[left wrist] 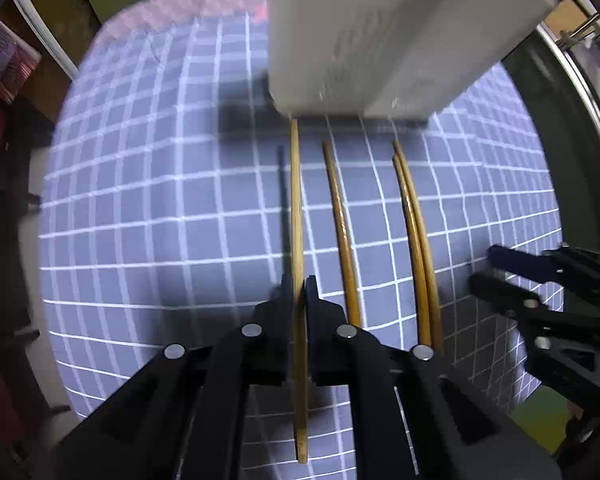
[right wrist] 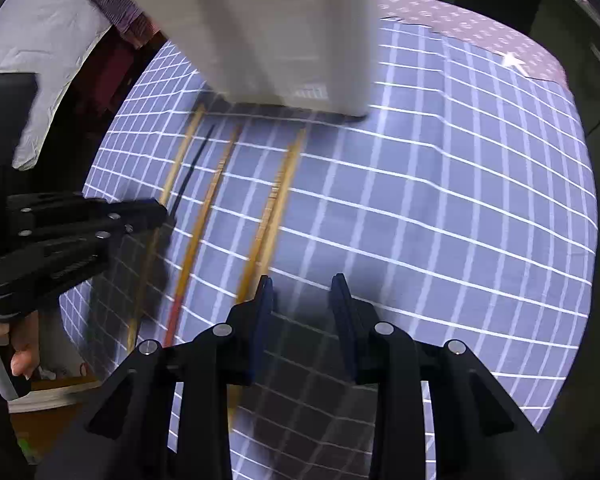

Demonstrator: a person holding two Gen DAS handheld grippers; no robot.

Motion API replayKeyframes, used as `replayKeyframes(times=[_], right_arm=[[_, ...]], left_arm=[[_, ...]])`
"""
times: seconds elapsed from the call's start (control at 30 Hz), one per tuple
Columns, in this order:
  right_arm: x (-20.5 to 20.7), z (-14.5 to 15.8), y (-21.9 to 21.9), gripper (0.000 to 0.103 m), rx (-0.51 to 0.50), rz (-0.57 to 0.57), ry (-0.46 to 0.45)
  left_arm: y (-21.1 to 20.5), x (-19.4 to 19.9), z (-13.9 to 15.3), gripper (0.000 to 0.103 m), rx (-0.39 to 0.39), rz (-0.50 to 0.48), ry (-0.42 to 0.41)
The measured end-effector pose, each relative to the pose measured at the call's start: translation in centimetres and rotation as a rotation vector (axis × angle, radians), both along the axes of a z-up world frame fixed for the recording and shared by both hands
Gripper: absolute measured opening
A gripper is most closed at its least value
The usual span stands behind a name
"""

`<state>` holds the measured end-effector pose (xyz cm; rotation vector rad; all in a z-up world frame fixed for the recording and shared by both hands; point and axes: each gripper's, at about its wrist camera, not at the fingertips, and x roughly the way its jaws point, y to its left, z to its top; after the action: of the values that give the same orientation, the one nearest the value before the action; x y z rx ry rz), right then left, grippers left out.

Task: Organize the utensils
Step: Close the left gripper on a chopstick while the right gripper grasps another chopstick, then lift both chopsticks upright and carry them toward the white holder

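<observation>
A single wooden chopstick (left wrist: 297, 216) is pinched between the fingers (left wrist: 286, 300) of the left gripper (left wrist: 299, 292); its far tip is held close to the lower edge of a white box (left wrist: 380, 40), and its dark shadow is cast on the cloth just to its left, which suggests that it is raised off the surface. The desk is covered by a blue cloth with a white grid (left wrist: 160, 200); three more chopsticks are seen lying on it to the right of the held one: one alone (left wrist: 342, 232), then a pair (left wrist: 416, 240) resting side by side and touching along most of their length. All are pointed toward the white box, which is set at the far side of the cloth.

In the right wrist view the fingers (right wrist: 265, 300) of the right gripper (right wrist: 302, 292) are held spread apart with nothing between them; they are poised above the cloth, just to the right of the near end of the pair (right wrist: 274, 208). The lone chopstick (right wrist: 204, 216) is shown with a red near end; the held chopstick (right wrist: 180, 160) is seen at the far left, clamped by the left gripper (right wrist: 156, 212). The white box (right wrist: 276, 32) is blurred in both views; its contents cannot be told.
</observation>
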<state>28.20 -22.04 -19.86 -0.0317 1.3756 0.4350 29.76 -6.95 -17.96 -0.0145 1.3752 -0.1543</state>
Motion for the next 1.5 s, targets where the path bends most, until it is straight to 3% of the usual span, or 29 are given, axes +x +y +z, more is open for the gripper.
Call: replayKeyframes(times=[0.33, 0.83, 1.0, 1.2, 1.5], right_arm=[[1.4, -1.7, 3.5, 0.019, -0.085, 0.019, 0.056], [2.1, -2.7, 6.9, 0.018, -0.209, 0.027, 0.061], [1.9, -2.8, 8.0, 0.011, -0.245, 0.055, 0.039], [0.8, -1.4, 6.6, 0.007, -0.157, 0.06, 0.006], [-4.1, 5.9, 0.9, 0.007, 0.034, 0.03, -0.196]], left_arm=[[2.3, -3.8, 5.2, 0.007, -0.074, -0.018, -0.176], [2.4, -5.2, 5.1, 0.007, -0.115, -0.069, -0.184], [2.4, -5.1, 5.1, 0.007, -0.12, -0.072, -0.178], [2.7, -5.2, 5.3, 0.007, -0.127, -0.065, -0.184], [2.8, -6.3, 6.8, 0.007, -0.141, -0.066, -0.233]])
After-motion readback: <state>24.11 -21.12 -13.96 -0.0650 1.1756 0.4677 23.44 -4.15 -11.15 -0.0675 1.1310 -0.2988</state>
